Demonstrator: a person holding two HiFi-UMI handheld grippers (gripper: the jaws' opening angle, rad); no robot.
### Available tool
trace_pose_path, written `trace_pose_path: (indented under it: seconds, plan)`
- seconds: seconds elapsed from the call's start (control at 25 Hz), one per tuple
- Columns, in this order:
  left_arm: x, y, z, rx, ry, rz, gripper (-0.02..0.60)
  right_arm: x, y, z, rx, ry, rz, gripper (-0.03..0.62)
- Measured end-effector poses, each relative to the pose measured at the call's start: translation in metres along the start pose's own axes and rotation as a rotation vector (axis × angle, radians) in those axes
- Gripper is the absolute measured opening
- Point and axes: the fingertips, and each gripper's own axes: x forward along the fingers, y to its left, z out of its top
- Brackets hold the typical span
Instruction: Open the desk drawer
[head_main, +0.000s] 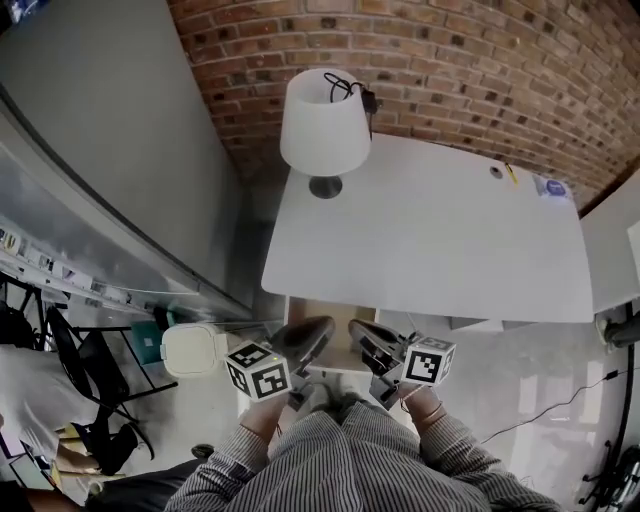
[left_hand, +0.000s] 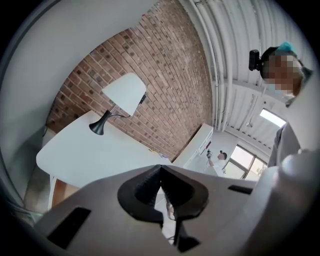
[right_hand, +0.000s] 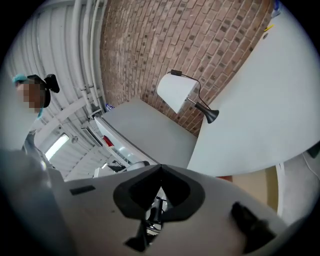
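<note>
A white desk (head_main: 430, 240) stands against a brick wall, seen from above. Under its near edge a tan wooden drawer part (head_main: 318, 312) shows; its handle is hidden. My left gripper (head_main: 322, 327) and right gripper (head_main: 357, 329) hang side by side just in front of that edge, above the person's striped sleeves, touching nothing. Both are shut with nothing between the jaws. In the left gripper view the left gripper (left_hand: 160, 168) points at the desk top (left_hand: 90, 150). The right gripper view shows the right gripper (right_hand: 161, 168) with the desk (right_hand: 265, 110) at the right.
A white table lamp (head_main: 325, 125) stands on the desk's far left corner; small items (head_main: 550, 187) lie at the far right. A white lidded bin (head_main: 193, 350) and a black chair (head_main: 90, 370) are on the floor at left. A cable (head_main: 560, 405) trails at right.
</note>
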Motion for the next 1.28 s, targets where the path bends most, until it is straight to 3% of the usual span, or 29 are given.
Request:
trace_pose_path:
  seconds: [0.44, 0.72, 1.04, 1.28]
  plan:
    - [0.006, -0.032, 0.026, 0.088, -0.04, -0.053, 0.012, -0.005, 0.04, 0.039, -0.155, 0.0, -0.006, 0.017]
    - [0.002, -0.051, 0.051, 0.145, -0.1, -0.083, 0.012, -0.002, 0.075, 0.063, -0.21, -0.056, 0.065, 0.017]
    - [-0.005, -0.061, 0.051, 0.17, -0.124, -0.103, 0.012, 0.005, 0.087, 0.058, -0.29, -0.044, 0.067, 0.017]
    - [-0.009, -0.057, 0.05, 0.162, -0.126, -0.077, 0.012, 0.004, 0.087, 0.056, -0.281, -0.048, 0.064, 0.017]
